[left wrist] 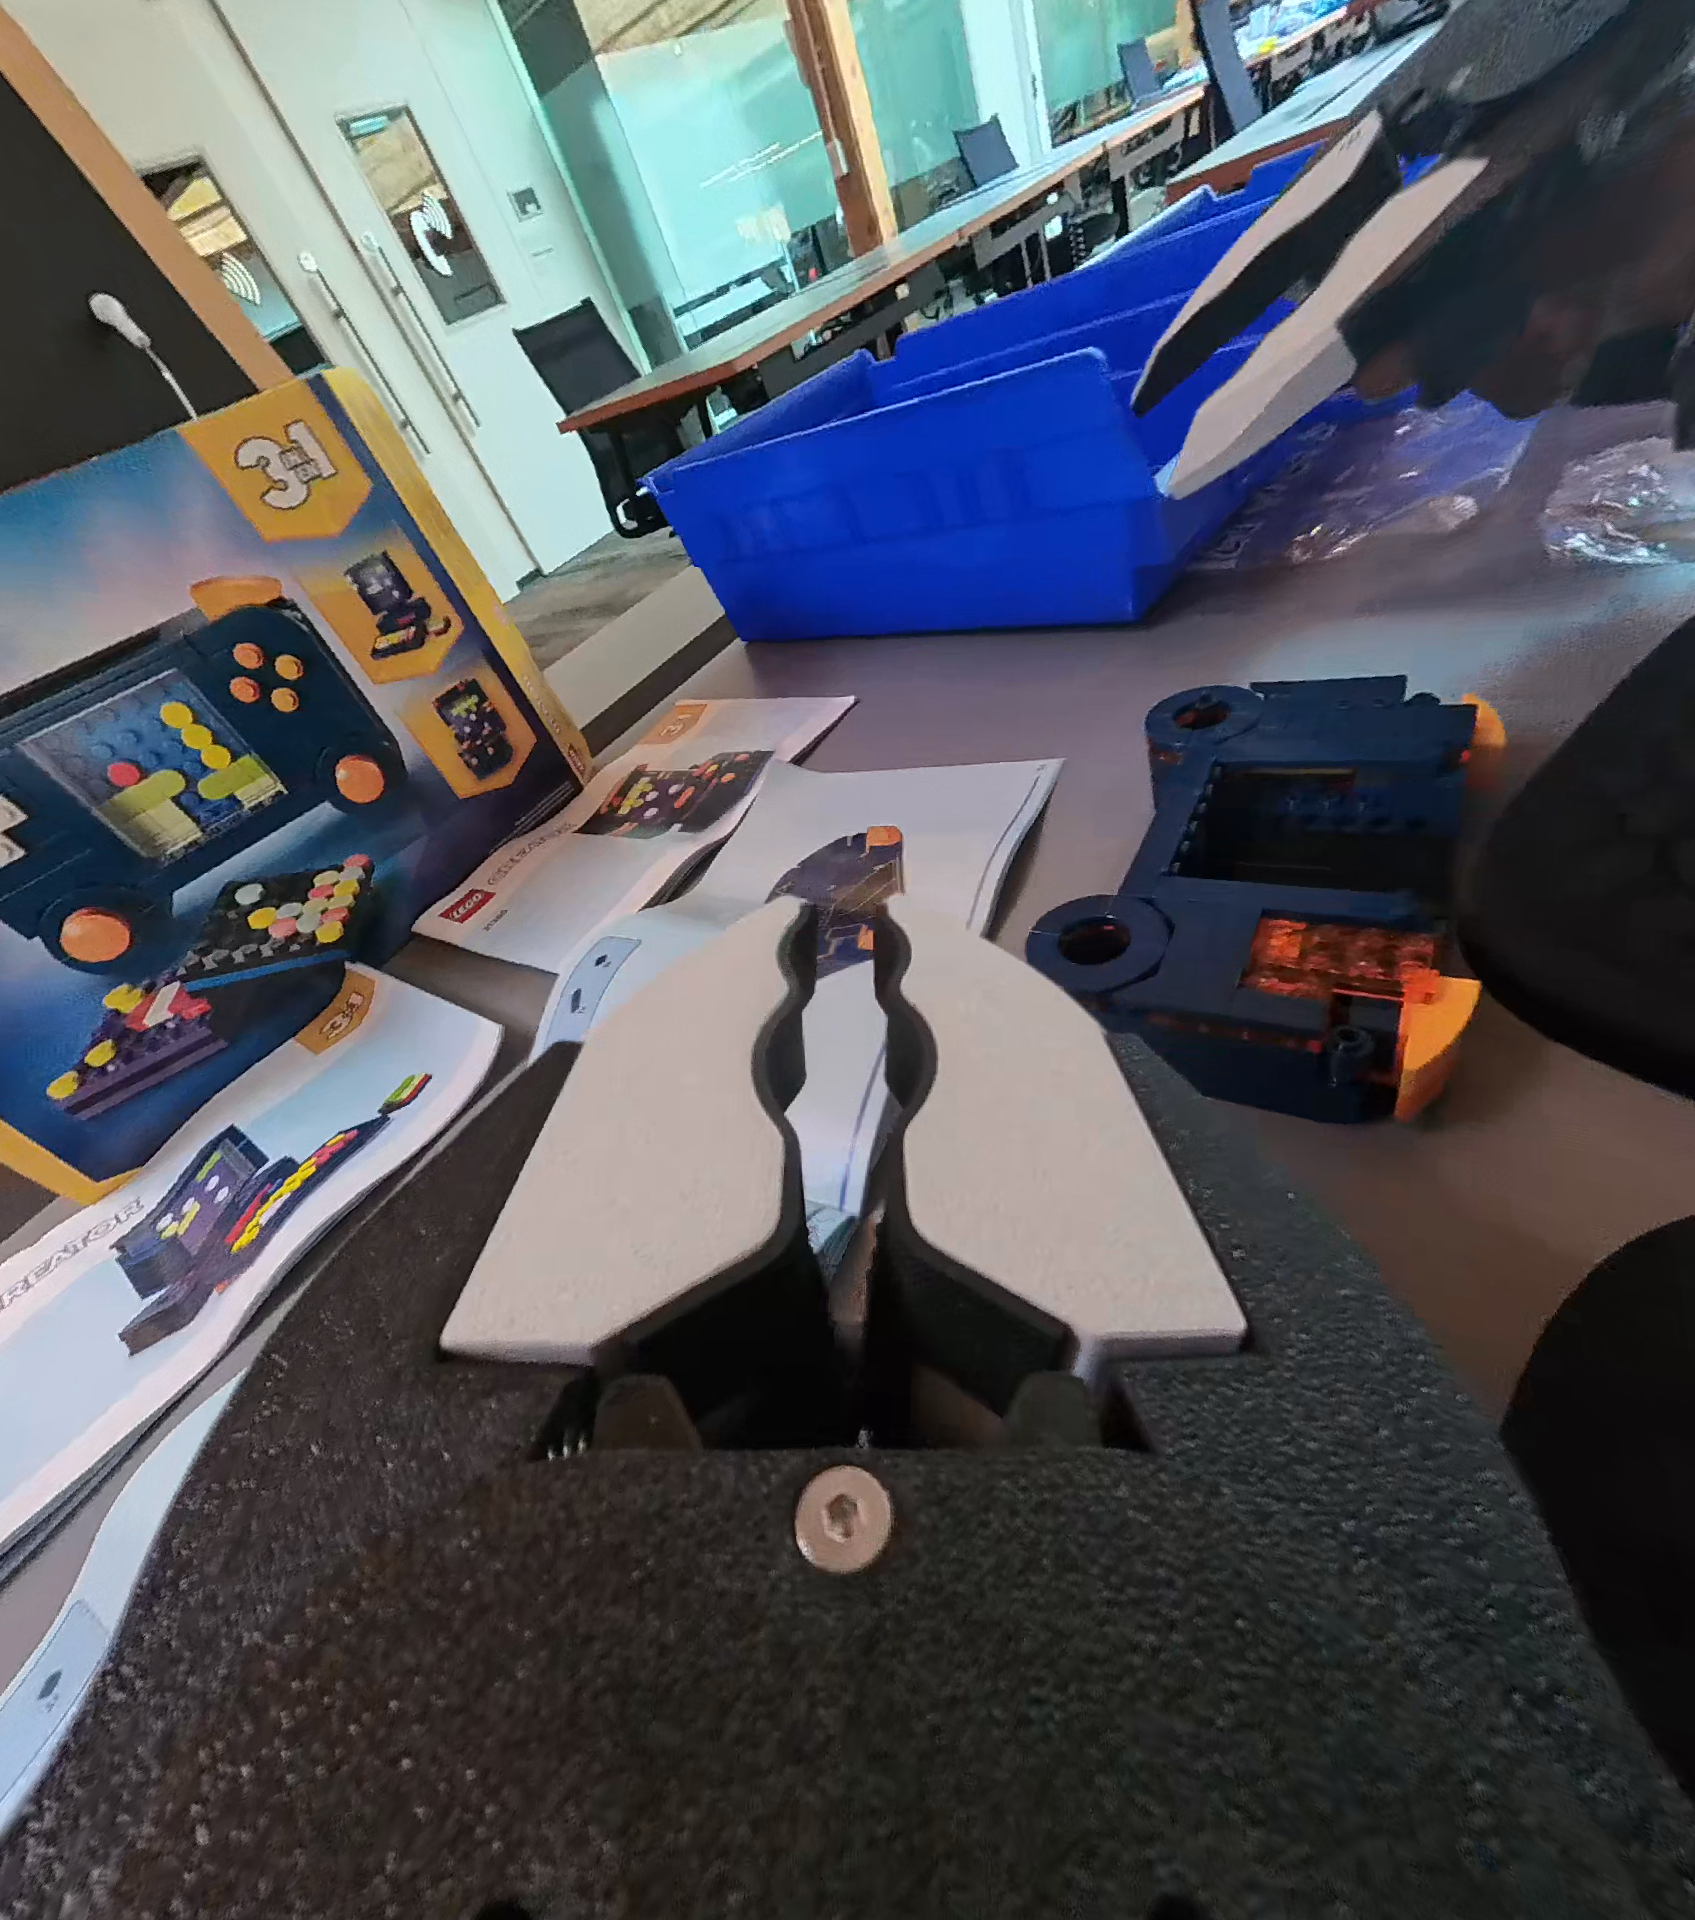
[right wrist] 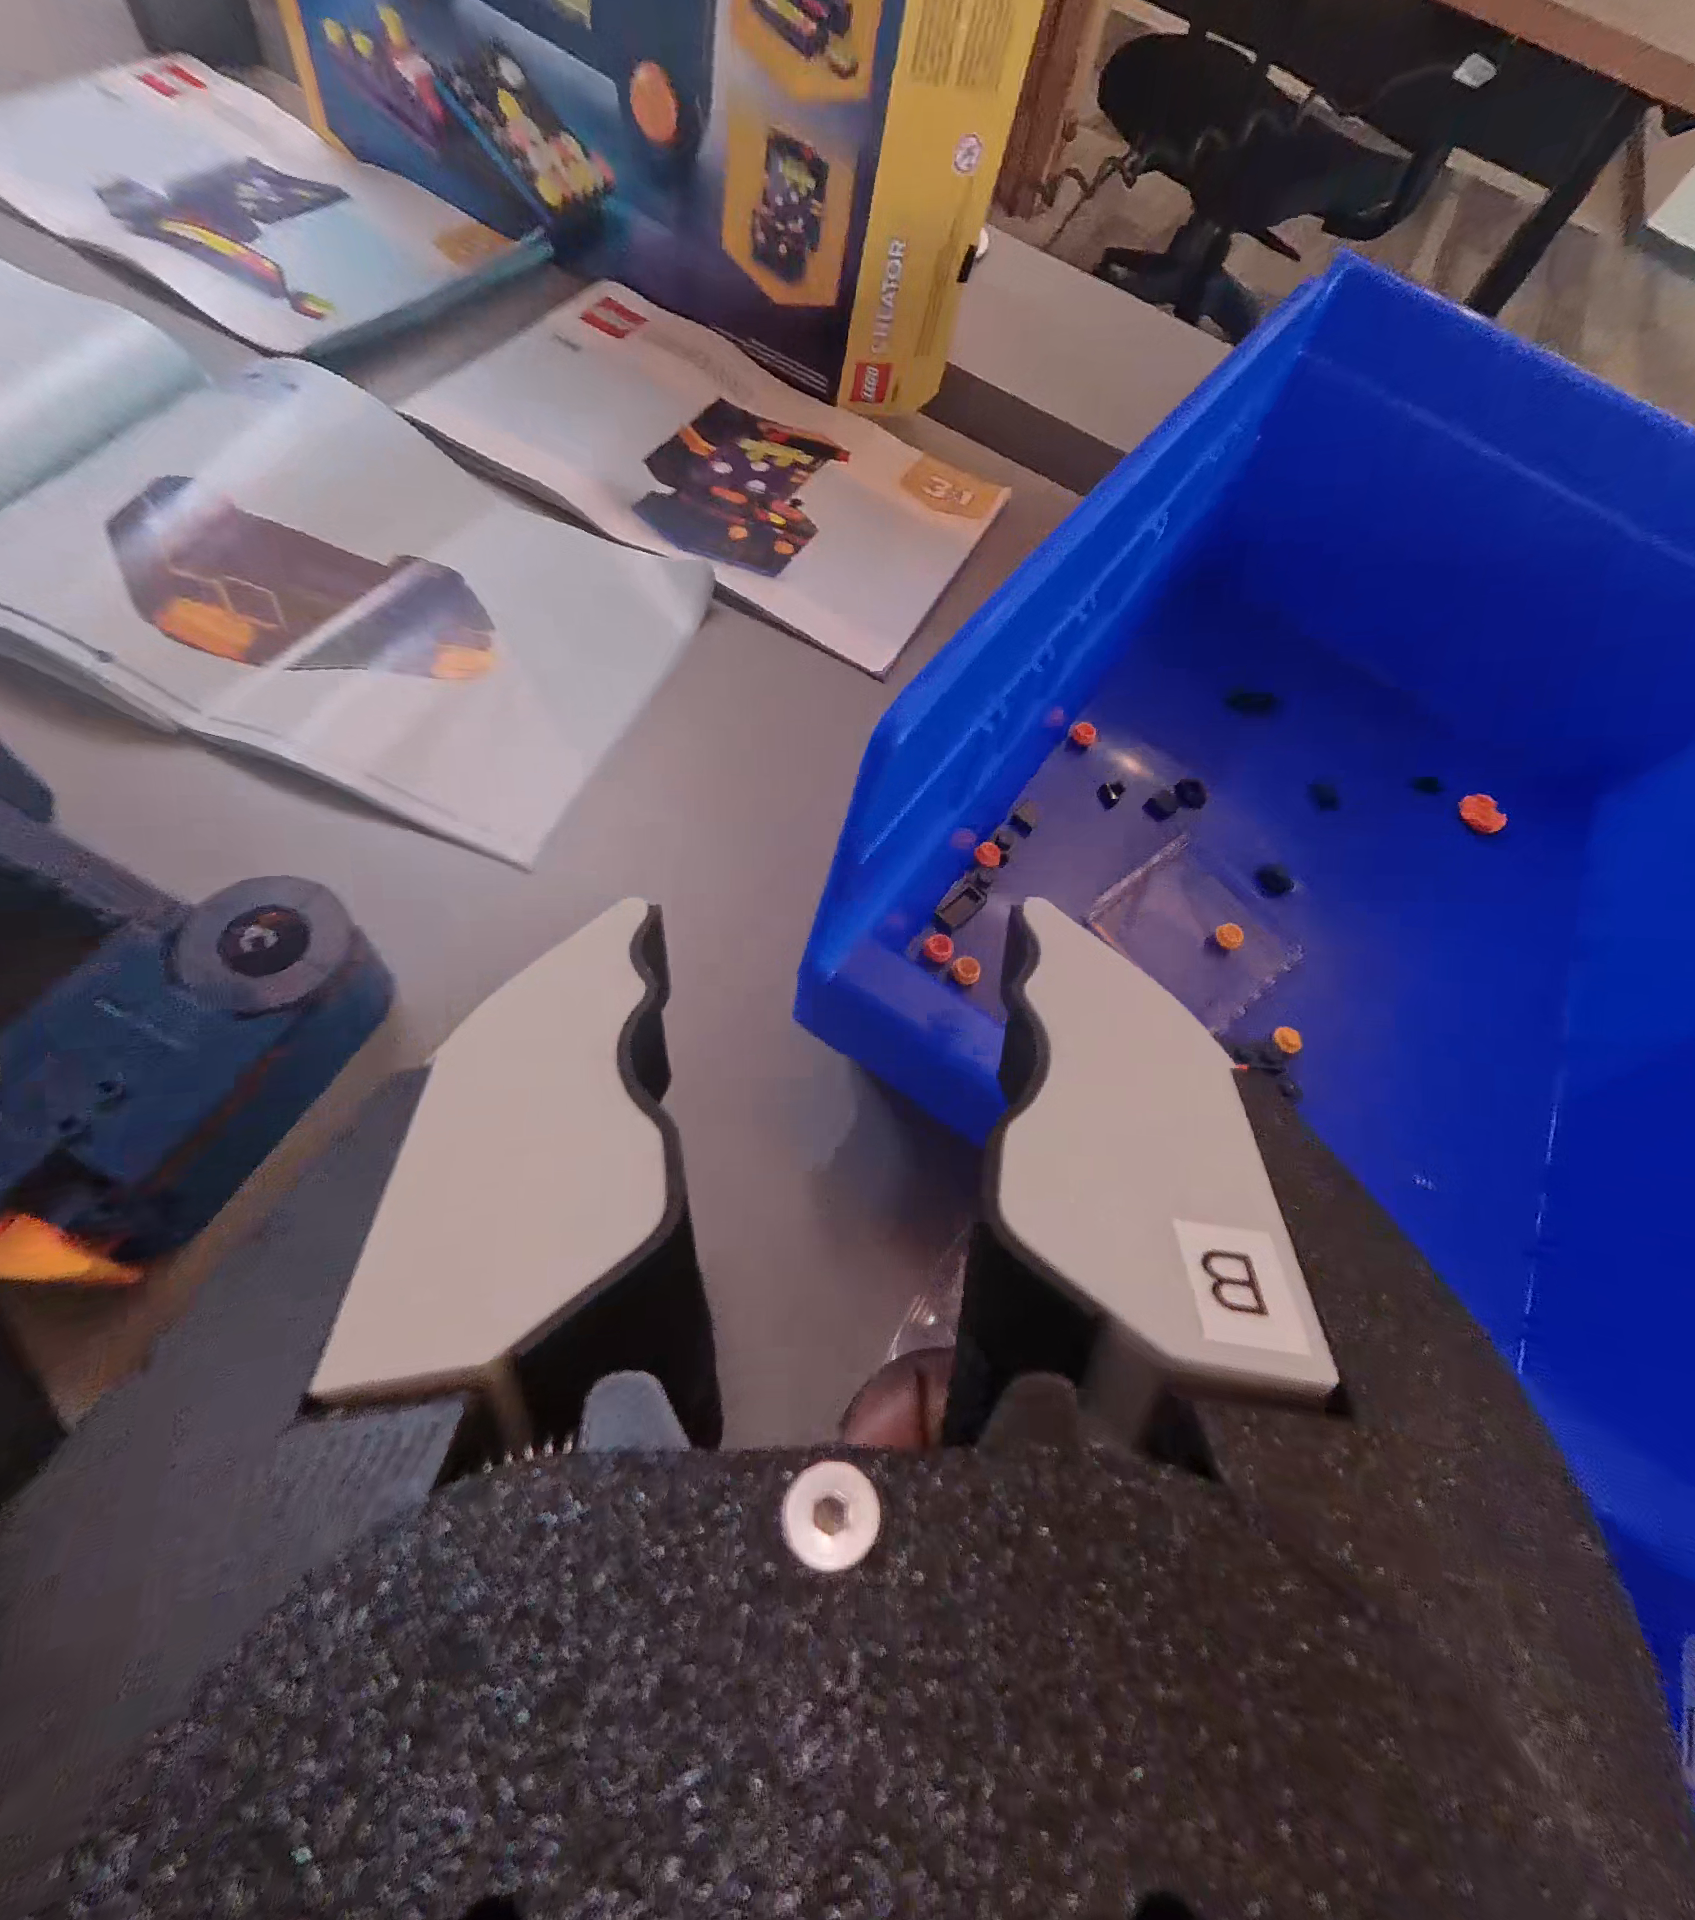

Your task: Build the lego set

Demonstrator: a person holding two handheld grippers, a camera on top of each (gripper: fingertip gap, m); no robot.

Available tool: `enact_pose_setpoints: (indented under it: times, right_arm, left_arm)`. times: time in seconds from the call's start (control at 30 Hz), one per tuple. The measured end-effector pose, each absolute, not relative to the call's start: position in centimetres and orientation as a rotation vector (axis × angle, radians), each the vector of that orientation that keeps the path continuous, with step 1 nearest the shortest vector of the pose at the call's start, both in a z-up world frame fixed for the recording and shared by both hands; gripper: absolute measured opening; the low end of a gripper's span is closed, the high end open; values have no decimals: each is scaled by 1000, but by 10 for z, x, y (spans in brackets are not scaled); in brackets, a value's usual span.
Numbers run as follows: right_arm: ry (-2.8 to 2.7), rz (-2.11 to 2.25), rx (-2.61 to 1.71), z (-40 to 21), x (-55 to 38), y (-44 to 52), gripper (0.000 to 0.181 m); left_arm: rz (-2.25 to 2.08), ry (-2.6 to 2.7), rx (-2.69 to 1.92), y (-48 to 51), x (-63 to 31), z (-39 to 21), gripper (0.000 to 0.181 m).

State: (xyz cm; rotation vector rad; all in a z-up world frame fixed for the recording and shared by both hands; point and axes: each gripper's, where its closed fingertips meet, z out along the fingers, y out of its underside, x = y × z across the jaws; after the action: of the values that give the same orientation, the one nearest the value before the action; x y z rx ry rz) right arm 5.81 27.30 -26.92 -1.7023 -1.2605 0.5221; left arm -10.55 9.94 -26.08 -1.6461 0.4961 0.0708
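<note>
The part-built dark blue model with orange pieces (left wrist: 1290, 894) lies on the grey table, to the right of my left gripper (left wrist: 848, 920). That gripper is shut and empty, with only a thin slit between its tips, and it hangs over an open instruction booklet (left wrist: 884, 821). My right gripper (right wrist: 838, 925) is open and empty, held over the near left corner of a blue bin (right wrist: 1394, 499). The model shows at its left (right wrist: 126, 1039). The bin holds several small orange round pieces (right wrist: 1482, 812), small black pieces (right wrist: 962, 906) and a clear panel (right wrist: 1196, 935). The right gripper also shows in the left wrist view (left wrist: 1196, 426).
The set's box (left wrist: 147, 748) stands at the back left, also in the right wrist view (right wrist: 770, 187). Closed booklets (left wrist: 95, 1299) (right wrist: 801, 499) and the open booklet (right wrist: 303, 582) lie on the table. A crumpled clear plastic bag (left wrist: 1601, 499) lies beside the bin (left wrist: 926, 520). A dark sleeve (left wrist: 1653, 883) is at the right edge. The tips of one gripper are about 25 cm away from the tips of the other.
</note>
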Motion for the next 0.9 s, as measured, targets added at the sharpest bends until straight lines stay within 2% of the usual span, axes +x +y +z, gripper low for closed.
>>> enact_pose_setpoints:
  times: [0.07,0.1,0.17,0.27,0.33,0.47,0.6,0.73,0.9]
  right_arm:
    - [-1282,539,-1745,-276,52,276,51]
    - [-1341,563,-1757,-281,49,272,30]
    - [-1436,538,-1749,-284,48,264,25]
    - [-1623,695,-1718,-280,49,234,22]
    - [-1621,804,-1702,-258,52,236,37]
    - [-1601,738,-1688,-218,53,297,15]
    - [-2071,314,-1751,-257,44,361,14]
    - [-2392,322,-1690,-302,21,382,11]
    - [-2425,354,-1676,-329,15,395,11]
  left_arm:
    - [70,479,-1632,99,-107,-258,10]
    - [70,476,-1623,98,-108,-257,10]
    - [70,470,-1597,97,-109,-253,10]
    - [59,454,-1578,97,-110,-250,9]
    - [48,446,-1564,97,-110,-248,9]
    - [27,446,-1560,97,-110,-248,9]
    - [9,438,-1546,95,-110,-246,9]
    - [-7,433,-1531,92,-113,-244,9]
    - [-11,418,-1511,89,-117,-241,9]
